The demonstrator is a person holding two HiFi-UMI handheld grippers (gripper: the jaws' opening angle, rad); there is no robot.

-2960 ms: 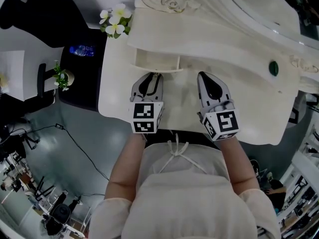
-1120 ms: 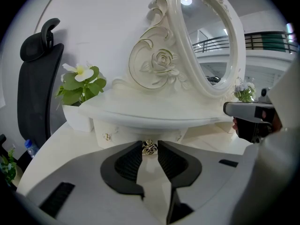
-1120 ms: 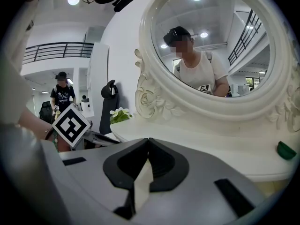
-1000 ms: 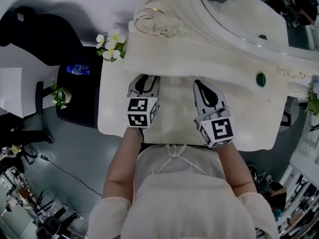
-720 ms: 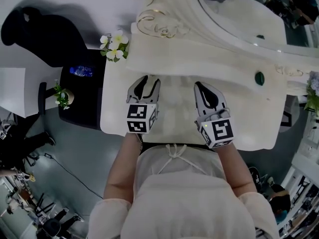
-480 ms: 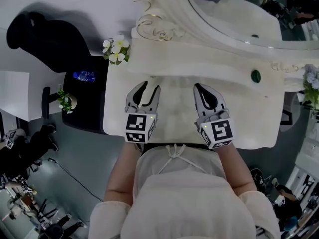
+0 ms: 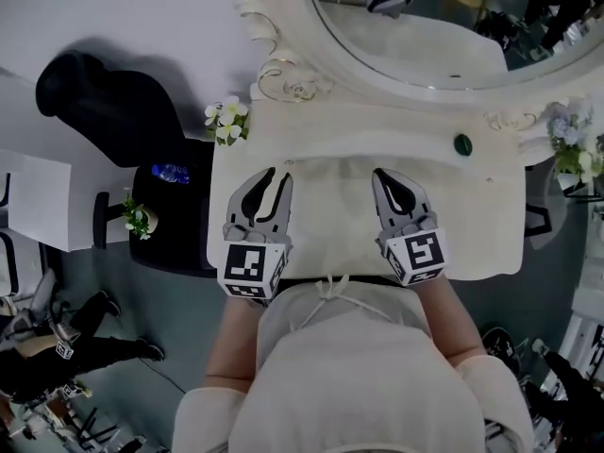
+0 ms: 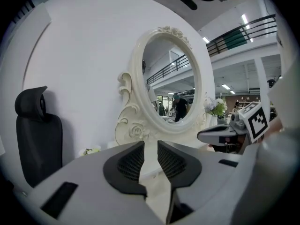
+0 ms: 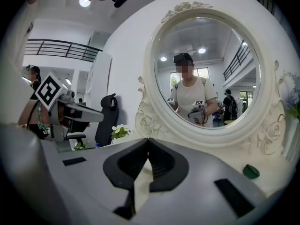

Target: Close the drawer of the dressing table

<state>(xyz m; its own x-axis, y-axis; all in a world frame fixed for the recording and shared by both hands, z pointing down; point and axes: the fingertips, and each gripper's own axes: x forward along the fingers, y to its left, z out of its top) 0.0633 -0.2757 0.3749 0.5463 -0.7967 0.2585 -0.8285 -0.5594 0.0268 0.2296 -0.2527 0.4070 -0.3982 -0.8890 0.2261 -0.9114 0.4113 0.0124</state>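
The white dressing table [image 7: 472, 215] lies below me, and no drawer shows sticking out of its front edge. Both grippers hover above the tabletop, pointing at the oval mirror [image 7: 406, 26]. My left gripper [image 7: 274, 174] [image 8: 151, 143] has a narrow gap between its jaws, which are closing with nothing between them. The jaw tips of my right gripper [image 7: 386, 174] [image 9: 148, 139] touch, and it holds nothing. In the right gripper view the left gripper [image 9: 70, 111] shows at the left.
A small green object [image 7: 462, 143] [image 9: 251, 171] lies on the tabletop at the right. White flowers [image 7: 226, 119] stand at the table's left corner. A black chair [image 7: 104, 92] and a dark stand with a bottle [image 7: 170, 172] are left of the table.
The drawer that stood out three seconds ago no longer shows. Both grippers have risen above the tabletop, the left more. The left jaws spread wider, then narrowed again.
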